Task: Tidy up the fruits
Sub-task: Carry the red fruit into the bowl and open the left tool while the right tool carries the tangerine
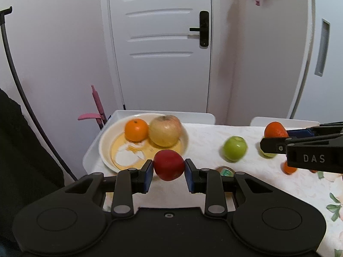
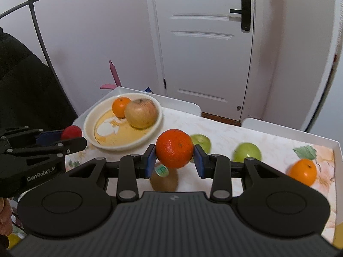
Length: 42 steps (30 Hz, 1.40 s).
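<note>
A white panelled door stands behind the floral-clothed worktop. Ahead of the left tongs, which pinch a red apple, the bowl already holds an orange and a yellowish apple. The right tongs pinch a deep-orange tangerine. Two green apples, a stickered kiwi and another orange remain, so roughly a third looks sorted. Readable: "DAS", "GenRobot.AI".
</note>
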### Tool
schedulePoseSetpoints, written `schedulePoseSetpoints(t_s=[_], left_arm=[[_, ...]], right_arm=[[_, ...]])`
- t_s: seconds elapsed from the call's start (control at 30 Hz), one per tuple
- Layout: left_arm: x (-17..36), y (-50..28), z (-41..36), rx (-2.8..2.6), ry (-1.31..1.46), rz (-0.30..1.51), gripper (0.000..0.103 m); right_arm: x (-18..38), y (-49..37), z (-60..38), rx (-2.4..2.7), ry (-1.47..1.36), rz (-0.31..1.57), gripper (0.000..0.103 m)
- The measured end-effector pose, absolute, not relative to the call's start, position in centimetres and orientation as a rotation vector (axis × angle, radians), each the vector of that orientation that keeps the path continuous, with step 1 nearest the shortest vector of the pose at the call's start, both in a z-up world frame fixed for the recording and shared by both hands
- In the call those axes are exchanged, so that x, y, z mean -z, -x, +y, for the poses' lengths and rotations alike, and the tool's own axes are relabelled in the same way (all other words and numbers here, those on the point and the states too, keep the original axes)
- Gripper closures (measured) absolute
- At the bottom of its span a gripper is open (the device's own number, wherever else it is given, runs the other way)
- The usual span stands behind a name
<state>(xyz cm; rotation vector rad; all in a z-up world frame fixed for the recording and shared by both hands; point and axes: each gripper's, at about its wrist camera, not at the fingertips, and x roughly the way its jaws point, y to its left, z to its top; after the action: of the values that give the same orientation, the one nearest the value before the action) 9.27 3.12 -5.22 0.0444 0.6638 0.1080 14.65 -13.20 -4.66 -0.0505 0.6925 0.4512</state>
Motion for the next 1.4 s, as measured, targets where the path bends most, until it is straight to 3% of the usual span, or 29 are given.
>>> schedulePoseSetpoints(t_s=[0.47, 1.23, 1.3, 1.4], left_arm=[[4.8, -15.6, 11.8, -0.043, -0.082, 0.695, 0.068], [12.8, -24.9, 17.3, 0.062, -0.18, 0.86, 0.068], [12.8, -24.9, 17.2, 0.07, -0.185, 0.86, 0.064], [12.3, -24.5, 17.0, 0.091, -0.184, 0.844, 0.045]], right_arm=[[4.4, -18.6, -5.4, -0.392, 0.046, 0.743, 0.051], [9.0, -23.0, -0.7, -0.268, 0.039, 0.876, 0.051], [8.9, -23.2, -0.9, -0.26, 0.034, 0.877, 0.051], [8.6, -23.3, -1.1, -0.249, 0.032, 0.872, 0.051]])
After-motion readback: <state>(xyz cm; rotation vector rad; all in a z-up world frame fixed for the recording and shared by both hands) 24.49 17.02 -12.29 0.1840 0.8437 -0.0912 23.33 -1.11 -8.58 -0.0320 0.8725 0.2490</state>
